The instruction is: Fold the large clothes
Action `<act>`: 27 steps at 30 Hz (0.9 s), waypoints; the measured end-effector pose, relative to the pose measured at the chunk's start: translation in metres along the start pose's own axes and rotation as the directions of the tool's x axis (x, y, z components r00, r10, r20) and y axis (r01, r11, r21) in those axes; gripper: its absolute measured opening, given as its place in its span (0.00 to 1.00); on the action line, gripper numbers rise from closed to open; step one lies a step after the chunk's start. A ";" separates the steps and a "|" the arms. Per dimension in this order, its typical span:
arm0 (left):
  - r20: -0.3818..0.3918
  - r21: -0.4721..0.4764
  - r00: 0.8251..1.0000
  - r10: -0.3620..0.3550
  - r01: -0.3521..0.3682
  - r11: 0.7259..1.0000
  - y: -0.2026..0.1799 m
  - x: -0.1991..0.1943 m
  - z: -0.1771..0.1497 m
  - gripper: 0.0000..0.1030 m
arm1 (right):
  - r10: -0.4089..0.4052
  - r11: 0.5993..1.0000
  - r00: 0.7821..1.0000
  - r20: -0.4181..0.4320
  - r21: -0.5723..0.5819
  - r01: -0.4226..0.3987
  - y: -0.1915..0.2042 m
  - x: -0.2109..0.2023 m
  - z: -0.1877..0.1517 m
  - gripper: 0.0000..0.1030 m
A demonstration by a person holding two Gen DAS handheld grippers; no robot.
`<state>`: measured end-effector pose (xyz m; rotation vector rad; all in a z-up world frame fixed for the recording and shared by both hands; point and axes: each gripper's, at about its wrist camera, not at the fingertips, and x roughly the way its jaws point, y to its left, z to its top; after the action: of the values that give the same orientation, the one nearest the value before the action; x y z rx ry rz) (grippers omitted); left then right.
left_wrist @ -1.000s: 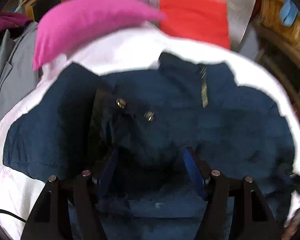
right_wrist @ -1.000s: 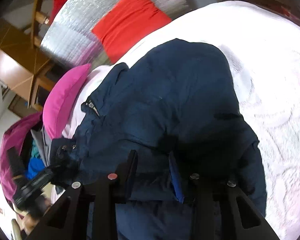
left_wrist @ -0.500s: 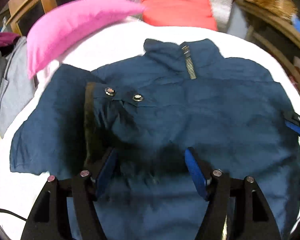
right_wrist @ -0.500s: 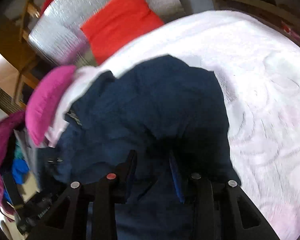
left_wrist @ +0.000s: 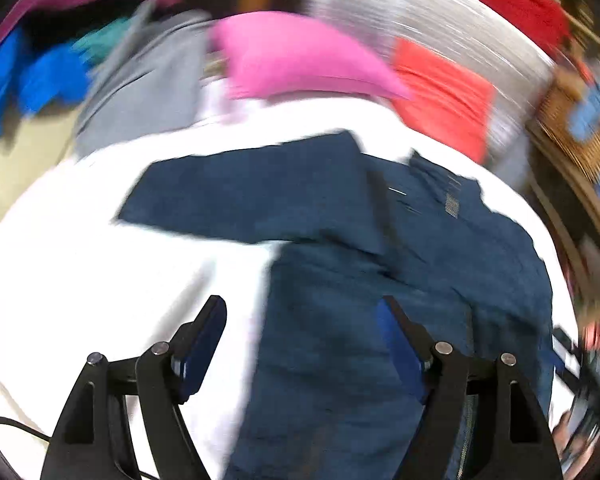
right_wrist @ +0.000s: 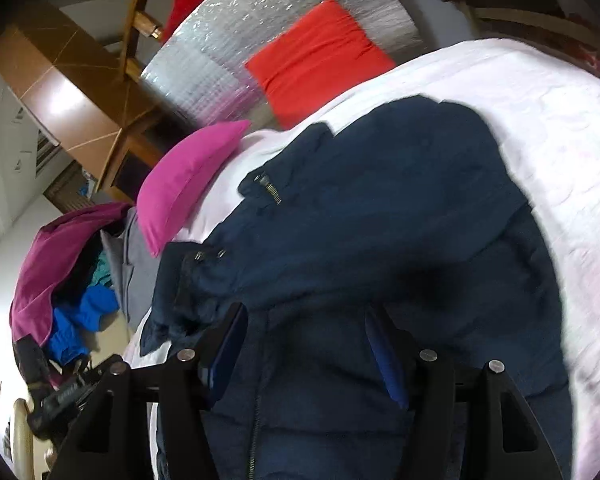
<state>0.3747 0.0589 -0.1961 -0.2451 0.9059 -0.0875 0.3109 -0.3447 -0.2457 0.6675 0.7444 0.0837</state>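
Gaping wide, the left gripper (left_wrist: 300, 344) holds nothing; its blue-padded fingers (left_wrist: 204, 340) hang above the bed (left_wrist: 80, 280), one over bare white cover, the other over the jacket (left_wrist: 380, 280). Whether either finger touches the fabric cannot be told, as the left wrist view is smeared with motion blur. Ahead of this gripper the navy jacket lies on the cover, one sleeve (left_wrist: 240, 196) stretched out to the left. Beyond the sleeve sits a pink pillow (left_wrist: 300, 60), with a red cushion (left_wrist: 444, 92) to its right against a silver sheet (left_wrist: 420, 12). A grey garment (left_wrist: 148, 84) lies ahead to the left, off the bed's edge.

The right gripper (right_wrist: 306, 348) also stands well open and grips nothing. Its fingers (right_wrist: 228, 344) straddle the jacket's (right_wrist: 380, 220) front, with the zipper (right_wrist: 256, 420) running down between them, nearer the left finger. Contact with the cloth cannot be judged. Ahead lies the jacket's collar (right_wrist: 268, 188), and further on the pink pillow (right_wrist: 184, 176) and red cushion (right_wrist: 316, 56). White bed cover (right_wrist: 560, 140) shows to the right of the jacket. Far left of this gripper, a heap of clothes (right_wrist: 68, 280) lies beside the bed.
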 end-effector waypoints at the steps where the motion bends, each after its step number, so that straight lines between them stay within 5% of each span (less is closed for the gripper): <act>1: -0.001 -0.053 1.000 0.005 -0.005 0.999 0.018 0.003 0.005 0.76 | 0.010 1.000 1.000 -0.005 -0.004 -0.010 0.004 0.003 -0.004 0.63; 7: -0.032 -0.291 0.999 -0.044 0.033 0.956 0.081 0.041 0.025 0.76 | 0.034 0.997 0.999 -0.019 -0.071 -0.035 0.025 0.021 -0.025 0.63; 12: -0.076 -0.487 0.992 -0.098 0.049 0.872 0.114 0.087 0.045 0.76 | 0.036 0.996 0.998 -0.041 -0.081 -0.039 0.023 0.038 -0.033 0.63; 23: -0.023 -0.582 0.995 -0.092 0.062 0.811 0.125 0.133 0.069 0.73 | 0.114 0.990 0.993 -0.006 -0.078 -0.114 0.006 0.049 -0.037 0.64; 27: -0.025 -0.591 0.998 -0.058 0.032 0.806 0.130 0.142 0.075 0.48 | 0.123 0.988 0.992 0.000 -0.092 -0.122 0.006 0.051 -0.038 0.65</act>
<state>0.5175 0.1727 -0.2932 -0.8542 0.9516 0.1545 0.3248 -0.3043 -0.2929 0.6256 0.6896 0.2273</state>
